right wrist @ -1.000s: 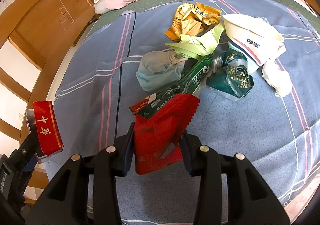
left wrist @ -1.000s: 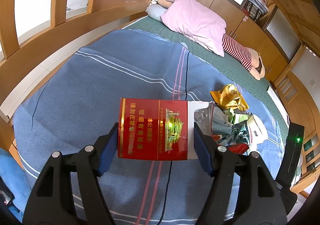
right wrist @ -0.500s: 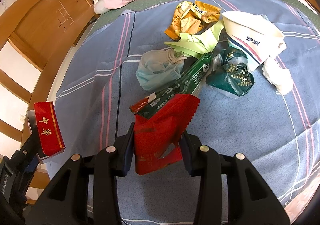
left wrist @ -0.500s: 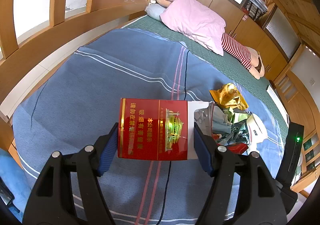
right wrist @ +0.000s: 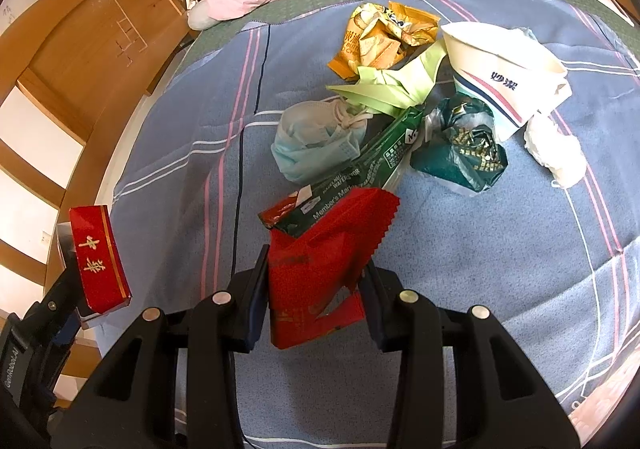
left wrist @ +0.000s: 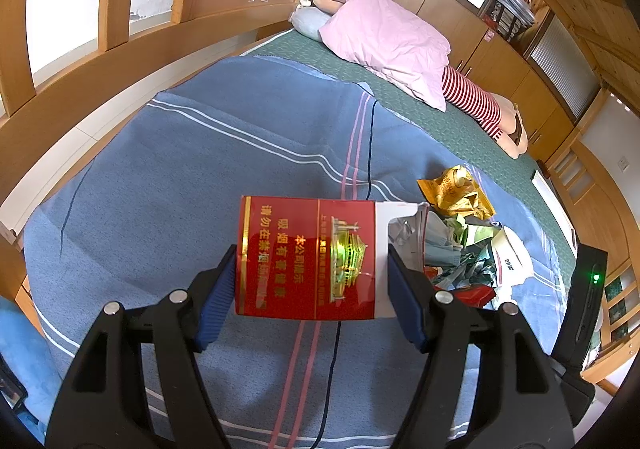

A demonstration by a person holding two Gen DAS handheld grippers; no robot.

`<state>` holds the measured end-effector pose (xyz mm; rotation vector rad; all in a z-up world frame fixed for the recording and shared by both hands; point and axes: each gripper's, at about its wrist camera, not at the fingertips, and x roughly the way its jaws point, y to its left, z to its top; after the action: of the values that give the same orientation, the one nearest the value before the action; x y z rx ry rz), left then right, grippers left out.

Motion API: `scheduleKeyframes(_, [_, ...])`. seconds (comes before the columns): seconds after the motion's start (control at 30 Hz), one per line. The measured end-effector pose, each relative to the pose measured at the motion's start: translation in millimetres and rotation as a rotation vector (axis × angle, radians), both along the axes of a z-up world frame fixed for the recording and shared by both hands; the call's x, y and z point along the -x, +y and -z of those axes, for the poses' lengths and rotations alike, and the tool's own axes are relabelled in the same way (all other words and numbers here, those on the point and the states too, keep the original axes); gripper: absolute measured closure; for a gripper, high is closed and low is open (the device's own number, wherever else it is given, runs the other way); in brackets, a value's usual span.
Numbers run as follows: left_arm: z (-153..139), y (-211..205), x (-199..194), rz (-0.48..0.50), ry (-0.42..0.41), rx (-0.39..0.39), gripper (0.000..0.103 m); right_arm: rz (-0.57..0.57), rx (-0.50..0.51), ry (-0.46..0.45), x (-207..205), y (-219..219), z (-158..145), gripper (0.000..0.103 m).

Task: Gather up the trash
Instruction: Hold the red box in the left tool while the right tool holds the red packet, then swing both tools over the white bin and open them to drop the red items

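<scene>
The left gripper (left wrist: 310,281) grips a red cardboard cigarette pack with gold lettering (left wrist: 308,257) between its blue-padded fingers (left wrist: 216,297), held above the blue striped blanket (left wrist: 200,169) on the bed. The right gripper (right wrist: 314,289) pinches a crumpled red foil wrapper (right wrist: 320,265) above the same blanket. Just beyond it lies a heap of trash: a dark green snack wrapper (right wrist: 360,177), a light blue face mask (right wrist: 316,141), a yellow crumpled bag (right wrist: 380,37), a white paper cup (right wrist: 500,65) and a white tissue wad (right wrist: 554,149).

red box (right wrist: 98,257) – "中华", green wrapper (right wrist: 360,177) – "Member's Mark"
</scene>
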<state>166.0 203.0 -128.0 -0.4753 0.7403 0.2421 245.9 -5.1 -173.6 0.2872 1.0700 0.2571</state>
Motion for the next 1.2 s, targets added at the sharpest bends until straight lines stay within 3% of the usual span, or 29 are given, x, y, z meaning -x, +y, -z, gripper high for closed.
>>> scheduleKeyframes(0.1, [0,0,0,0.004,-0.001,-0.001,0.033,0.003,-0.002,-0.007,1,-1,-1,0.061])
scheduleKeyframes(0.23, [-4,-2,-5,0.027,-0.014,-0.004,0.033,0.027,0.003,-0.095,14,-6,-18,0.061])
scheduleKeyframes(0.37, [-8,-17,-12,0.119,-0.038,0.006,0.033,0.039,-0.07,-0.166,52,-34,-44,0.061])
scheduleKeyframes(0.47, [-5,-33,-16,0.237,-0.043,0.074,0.033,0.065,-0.091,-0.173,78,-72,-64,0.061])
scheduleKeyframes(0.57, [-4,-48,-18,0.344,-0.055,0.156,0.033,0.098,-0.042,-0.175,102,-114,-79,0.061])
scheduleKeyframes(0.77, [-11,-93,-15,0.528,-0.1,0.228,0.033,0.222,0.158,-0.028,152,-200,-73,0.059])
scheduleKeyframes(0.87, [-15,-138,-8,0.679,-0.122,0.286,0.033,0.254,0.283,0.181,174,-238,-48,0.034])
scheduleKeyframes(0.93, [-15,-169,-3,0.773,-0.113,0.318,0.033,0.262,0.315,0.297,188,-259,-31,0.032])
scheduleKeyframes(0.97, [-14,-182,0,0.808,-0.105,0.327,0.033,0.293,0.309,0.297,195,-269,-31,0.032])
scheduleKeyframes(1.03, [-8,-223,12,0.923,-0.075,0.337,0.033,0.425,0.275,0.232,209,-298,-43,0.032])
scheduleKeyframes(1.13, [4,-282,35,1.088,-0.022,0.297,0.033,0.755,0.178,0.048,239,-352,-80,0.026])
scheduleKeyframes(1.2, [13,-319,54,1.193,0.027,0.23,0.022,0.863,0.122,-0.043,255,-369,-96,0.024])
